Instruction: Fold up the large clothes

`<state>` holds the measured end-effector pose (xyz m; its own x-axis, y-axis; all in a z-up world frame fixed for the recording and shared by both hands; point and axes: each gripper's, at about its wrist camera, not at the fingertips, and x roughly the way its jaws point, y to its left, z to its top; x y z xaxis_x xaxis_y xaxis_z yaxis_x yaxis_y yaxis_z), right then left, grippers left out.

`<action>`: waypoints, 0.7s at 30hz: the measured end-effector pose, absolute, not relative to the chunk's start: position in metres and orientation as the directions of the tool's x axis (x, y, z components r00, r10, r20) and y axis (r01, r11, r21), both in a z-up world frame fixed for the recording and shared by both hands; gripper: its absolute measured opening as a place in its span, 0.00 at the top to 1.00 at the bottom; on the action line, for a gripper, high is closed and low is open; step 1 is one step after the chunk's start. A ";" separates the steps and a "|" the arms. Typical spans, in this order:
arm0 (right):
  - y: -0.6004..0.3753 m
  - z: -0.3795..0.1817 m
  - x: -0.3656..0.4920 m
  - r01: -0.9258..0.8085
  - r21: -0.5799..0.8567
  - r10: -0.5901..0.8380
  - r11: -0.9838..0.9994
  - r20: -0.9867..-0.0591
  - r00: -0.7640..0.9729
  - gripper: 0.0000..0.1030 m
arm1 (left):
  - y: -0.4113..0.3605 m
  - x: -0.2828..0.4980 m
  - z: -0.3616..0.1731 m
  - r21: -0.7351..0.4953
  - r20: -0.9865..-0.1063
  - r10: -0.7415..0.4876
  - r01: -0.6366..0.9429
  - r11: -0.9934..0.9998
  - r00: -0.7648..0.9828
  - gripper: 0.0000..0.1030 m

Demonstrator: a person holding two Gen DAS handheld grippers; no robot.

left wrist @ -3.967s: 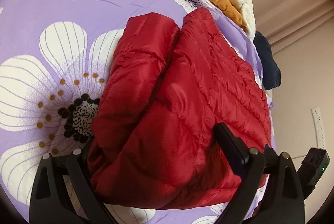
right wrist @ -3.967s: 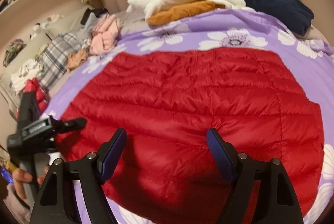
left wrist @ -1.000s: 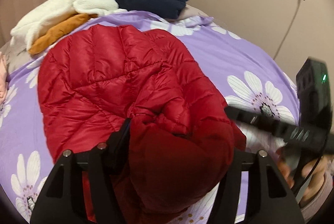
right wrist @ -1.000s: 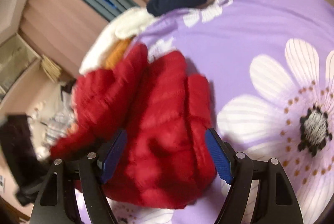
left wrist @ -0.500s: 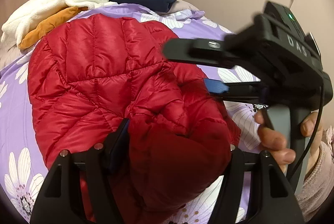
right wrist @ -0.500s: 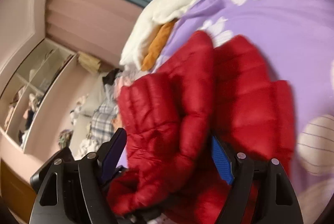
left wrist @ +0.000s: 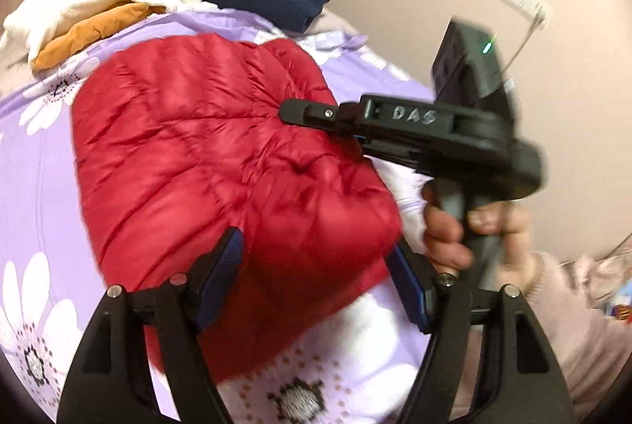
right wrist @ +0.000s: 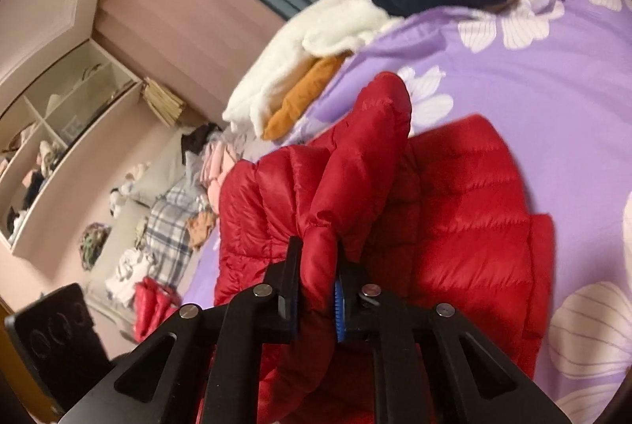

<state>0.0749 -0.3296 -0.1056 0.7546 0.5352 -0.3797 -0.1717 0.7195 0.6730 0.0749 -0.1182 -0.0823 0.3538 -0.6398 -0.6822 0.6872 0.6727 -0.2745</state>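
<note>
Your right gripper [right wrist: 316, 289] has just closed and is clamped on a raised fold of the red down jacket [right wrist: 454, 226]; the blue pads pinch the quilted fabric, which bulges above the jaws. In the left wrist view that same gripper [left wrist: 312, 115] reaches in from the right, roughly level, its tips at the jacket's right edge, and your hand [left wrist: 454, 230] wraps the grey handle below it.

Your left gripper [left wrist: 316, 266] stands well apart, its jaws having just been opening. A rounded bulge of the jacket [left wrist: 221, 163] sits between them; the left pad [left wrist: 221, 266] lies against the fabric, but whether the right pad presses cannot be told. It points downward.

The jacket lies partly folded on the purple flowered bedspread [left wrist: 35, 163], with cream, orange and navy garments piled beyond it.
</note>
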 end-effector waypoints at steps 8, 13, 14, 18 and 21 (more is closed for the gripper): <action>-0.346 -0.096 0.060 -0.164 0.692 0.495 0.703 -0.311 0.811 0.87 | -0.067 0.094 -0.042 -0.371 -0.578 -0.682 0.600 0.708 0.447 0.28; -0.363 -0.105 0.048 -0.139 0.724 0.471 0.676 -0.280 0.836 0.87 | -0.062 0.129 -0.053 -0.274 -0.632 -0.515 0.454 0.848 0.580 0.38; -0.368 -0.109 0.047 -0.128 0.738 0.471 0.663 -0.278 0.837 0.87 | -0.063 0.135 -0.056 -0.259 -0.641 -0.497 0.444 0.858 0.586 0.41; -0.379 -0.137 0.046 -0.067 0.776 0.458 0.627 -0.297 0.838 0.87 | -0.077 0.157 -0.069 -0.220 -0.678 -0.464 0.446 0.868 0.570 0.62; -0.387 -0.154 0.045 -0.038 0.793 0.451 0.608 -0.305 0.839 0.87 | -0.088 0.164 -0.076 -0.190 -0.693 -0.453 0.465 0.865 0.560 0.63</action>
<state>0.0447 -0.3866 -0.1541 0.8388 0.4508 -0.3051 -0.0384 0.6081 0.7929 0.1645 -0.0881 -0.0762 0.5601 -0.4533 -0.6934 0.4646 0.8649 -0.1901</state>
